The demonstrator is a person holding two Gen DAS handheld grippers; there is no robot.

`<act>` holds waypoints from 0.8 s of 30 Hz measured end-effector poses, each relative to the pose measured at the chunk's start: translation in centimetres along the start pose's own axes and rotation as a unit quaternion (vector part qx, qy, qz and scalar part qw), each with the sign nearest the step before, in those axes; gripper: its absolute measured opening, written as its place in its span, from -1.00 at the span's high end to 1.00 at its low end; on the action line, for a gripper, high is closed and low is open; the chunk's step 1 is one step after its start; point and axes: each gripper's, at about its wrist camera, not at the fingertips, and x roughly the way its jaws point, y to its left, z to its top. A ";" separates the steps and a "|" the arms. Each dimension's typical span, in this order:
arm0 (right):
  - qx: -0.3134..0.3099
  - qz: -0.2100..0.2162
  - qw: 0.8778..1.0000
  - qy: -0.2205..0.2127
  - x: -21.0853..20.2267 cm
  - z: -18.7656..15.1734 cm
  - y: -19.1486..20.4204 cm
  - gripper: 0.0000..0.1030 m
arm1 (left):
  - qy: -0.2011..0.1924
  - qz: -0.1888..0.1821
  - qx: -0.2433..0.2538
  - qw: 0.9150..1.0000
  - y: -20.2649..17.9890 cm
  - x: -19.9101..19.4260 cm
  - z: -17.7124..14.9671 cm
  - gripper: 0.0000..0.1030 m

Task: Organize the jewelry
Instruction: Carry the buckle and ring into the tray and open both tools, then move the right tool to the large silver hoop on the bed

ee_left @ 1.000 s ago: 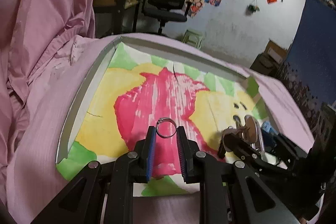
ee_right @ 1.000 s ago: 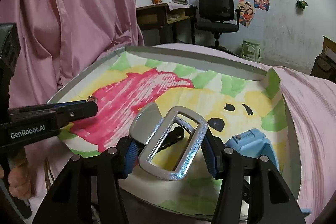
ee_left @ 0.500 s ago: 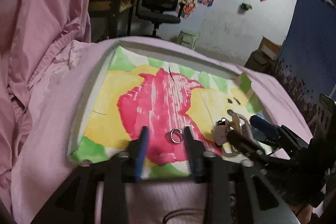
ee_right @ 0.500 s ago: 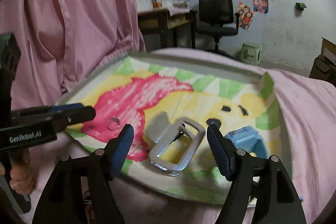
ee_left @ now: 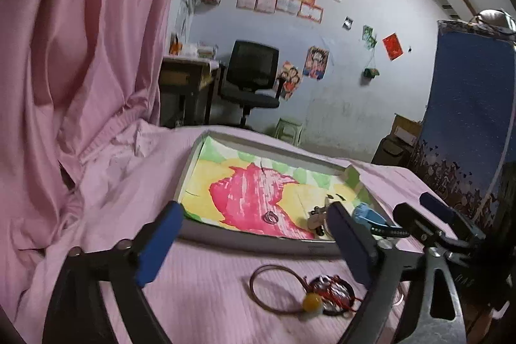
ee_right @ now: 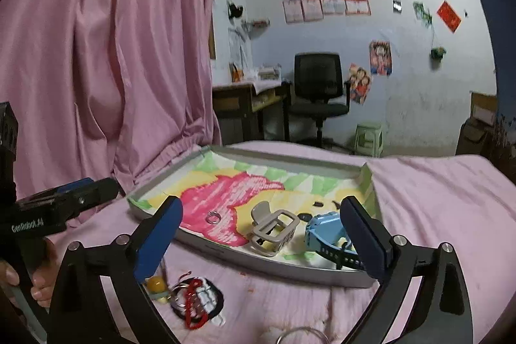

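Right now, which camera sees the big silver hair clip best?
The right wrist view. There the hair clip lies whole in the tray, between the ring and the blue watch. In the left wrist view only a sliver shows behind the left gripper's finger.

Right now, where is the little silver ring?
The ring lies in the tray, on the pink patch of its lining, left of the hair clip.

Pale blue wall (ee_right: 403, 105), posters, black office chair (ee_right: 319, 92)
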 end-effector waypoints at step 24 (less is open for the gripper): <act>0.011 -0.029 0.999 -0.030 -12.2 -4.6 -0.3 -0.96 | -0.050 -0.002 0.055 0.997 -2.6 -9.4 -5.3 -0.99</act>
